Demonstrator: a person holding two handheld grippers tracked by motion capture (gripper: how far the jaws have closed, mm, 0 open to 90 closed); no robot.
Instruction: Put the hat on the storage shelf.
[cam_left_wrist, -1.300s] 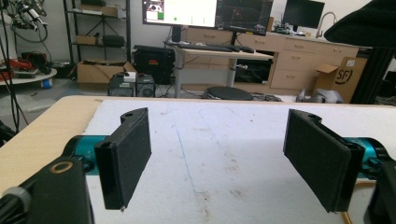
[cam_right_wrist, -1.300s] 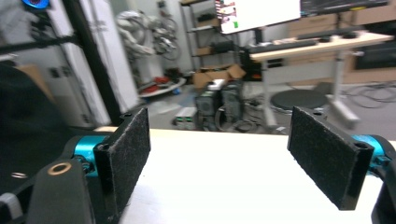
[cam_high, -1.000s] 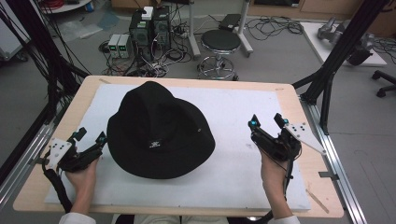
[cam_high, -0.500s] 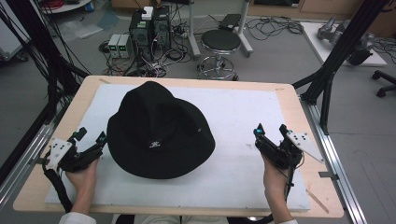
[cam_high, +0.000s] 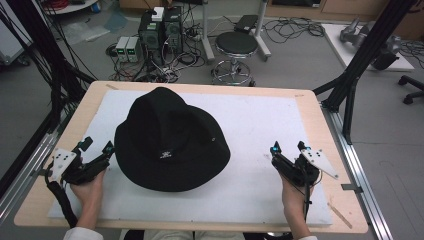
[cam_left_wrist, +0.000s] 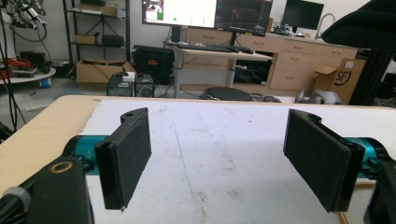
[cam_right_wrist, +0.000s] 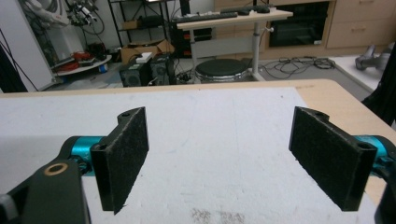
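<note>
- White mat covers my desk (cam_high: 310, 107); black bucket hat (cam_high: 170, 142) sits centred.
- Both claws, left (cam_high: 96, 148) and right (cam_high: 289, 147), are spread, empty.
- Soft, light fabric, I judge: pinch the brim.

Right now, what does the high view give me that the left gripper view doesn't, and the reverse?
High view alone: the whole black hat, crown up on the white mat, and the right hand-held gripper apart from it, jaws open. Left gripper view alone: the left hand-held gripper jaws seen from behind, wide open with nothing between, plus monitors on a desk. Both: the mat, the table's wooden edge and the round stool; the hat's edge reaches the gripper view's top right corner.
</note>
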